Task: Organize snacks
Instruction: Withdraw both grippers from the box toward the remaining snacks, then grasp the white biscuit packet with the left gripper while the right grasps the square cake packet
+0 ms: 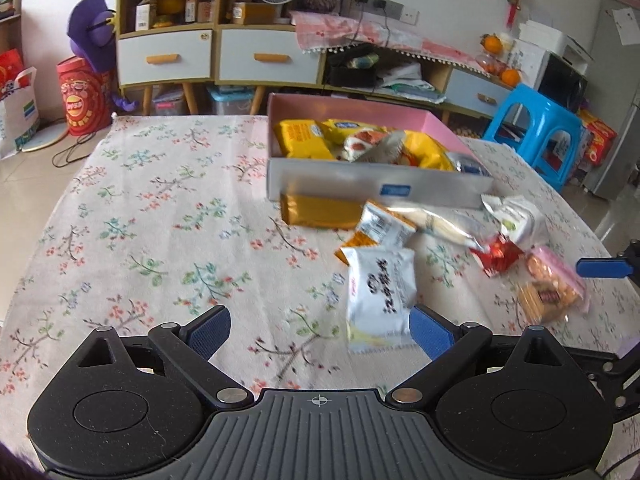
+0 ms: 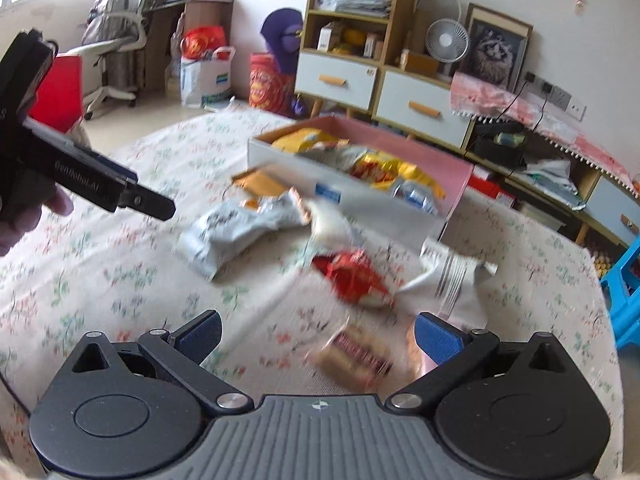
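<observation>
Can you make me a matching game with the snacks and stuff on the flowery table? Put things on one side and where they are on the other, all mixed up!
Things:
1. yellow packets
2. red shiny snack
3. white packet with black writing
4. blue stool

Places:
A. on the floor beside the table
B. inside the pink box
C. on the tablecloth, nearest the left gripper
D. on the tablecloth, in front of the right gripper

Pairs: 1-B, 2-D, 3-C, 4-A
</observation>
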The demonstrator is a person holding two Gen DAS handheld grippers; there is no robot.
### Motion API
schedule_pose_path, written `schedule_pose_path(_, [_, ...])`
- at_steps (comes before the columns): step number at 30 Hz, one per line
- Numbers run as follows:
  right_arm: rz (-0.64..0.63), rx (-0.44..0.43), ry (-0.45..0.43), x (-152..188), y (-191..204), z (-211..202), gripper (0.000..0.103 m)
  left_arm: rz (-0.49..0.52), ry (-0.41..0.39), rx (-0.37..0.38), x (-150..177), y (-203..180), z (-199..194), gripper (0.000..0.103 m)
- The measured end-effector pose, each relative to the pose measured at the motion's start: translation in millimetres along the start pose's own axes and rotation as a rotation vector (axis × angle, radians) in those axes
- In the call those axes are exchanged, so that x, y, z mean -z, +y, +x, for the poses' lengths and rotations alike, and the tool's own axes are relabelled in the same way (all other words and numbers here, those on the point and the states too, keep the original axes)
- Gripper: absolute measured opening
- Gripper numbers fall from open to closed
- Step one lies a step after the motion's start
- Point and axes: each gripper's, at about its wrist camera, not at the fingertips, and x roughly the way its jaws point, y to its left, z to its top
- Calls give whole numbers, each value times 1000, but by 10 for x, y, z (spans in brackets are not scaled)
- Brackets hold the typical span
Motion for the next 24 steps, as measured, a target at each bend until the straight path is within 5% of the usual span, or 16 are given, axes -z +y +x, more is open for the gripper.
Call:
schedule_pose_path(13, [145, -51, 118, 284, -87, 196, 93, 128, 65, 22, 254, -372, 211, 100])
schedule_pose_path(24, [181, -35, 38, 306, -150, 252, 93, 164, 27, -38, 255, -529, 341, 103])
